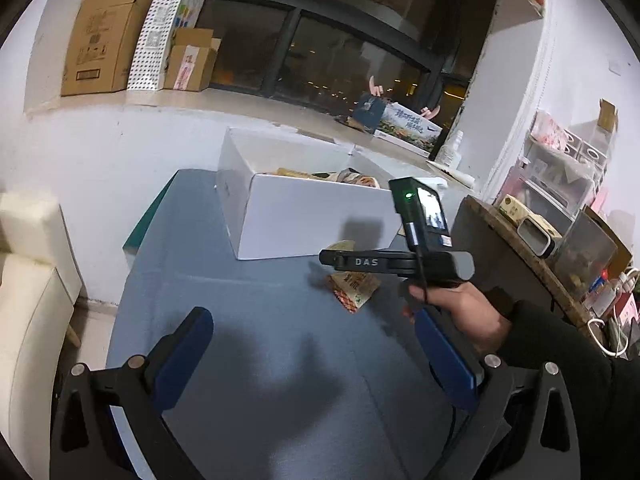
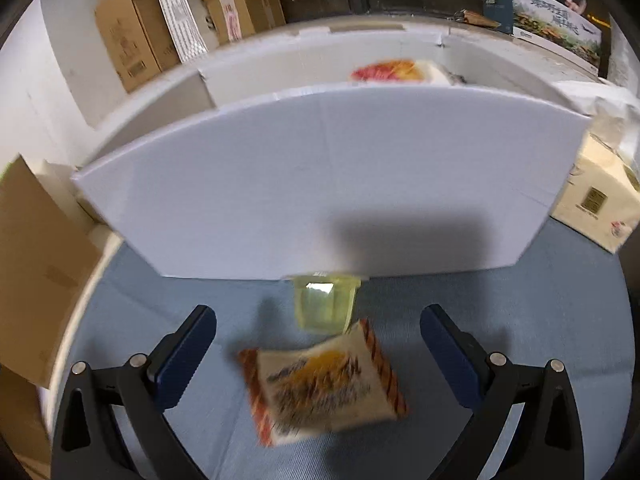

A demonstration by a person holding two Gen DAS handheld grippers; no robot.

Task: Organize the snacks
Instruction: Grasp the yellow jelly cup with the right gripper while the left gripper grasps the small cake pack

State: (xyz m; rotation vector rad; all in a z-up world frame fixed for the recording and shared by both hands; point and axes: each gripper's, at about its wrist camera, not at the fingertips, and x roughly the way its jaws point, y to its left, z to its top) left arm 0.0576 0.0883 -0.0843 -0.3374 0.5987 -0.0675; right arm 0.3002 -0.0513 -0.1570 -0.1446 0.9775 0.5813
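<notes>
A white open box (image 1: 304,208) stands on the blue table (image 1: 240,320) with several snack packets (image 1: 352,178) inside. In front of it lies an orange-and-cream snack packet (image 2: 324,388), flat on the table. My right gripper (image 2: 320,344) hovers just above this packet, open, its fingers on either side of it and not touching. A yellow-green jelly cup (image 2: 324,304) rests against the box's front wall (image 2: 320,184). My left gripper (image 1: 316,344) is open and empty, farther back over bare table. It sees the right gripper (image 1: 332,260), held in a hand (image 1: 460,308), over the packet (image 1: 354,290).
Cardboard boxes (image 1: 108,36) stand on the window ledge behind. A cream chair (image 1: 28,280) is left of the table. A cluttered wooden shelf (image 1: 540,248) is on the right. A beige carton (image 2: 596,196) sits right of the white box, and brown cardboard (image 2: 36,264) left of it.
</notes>
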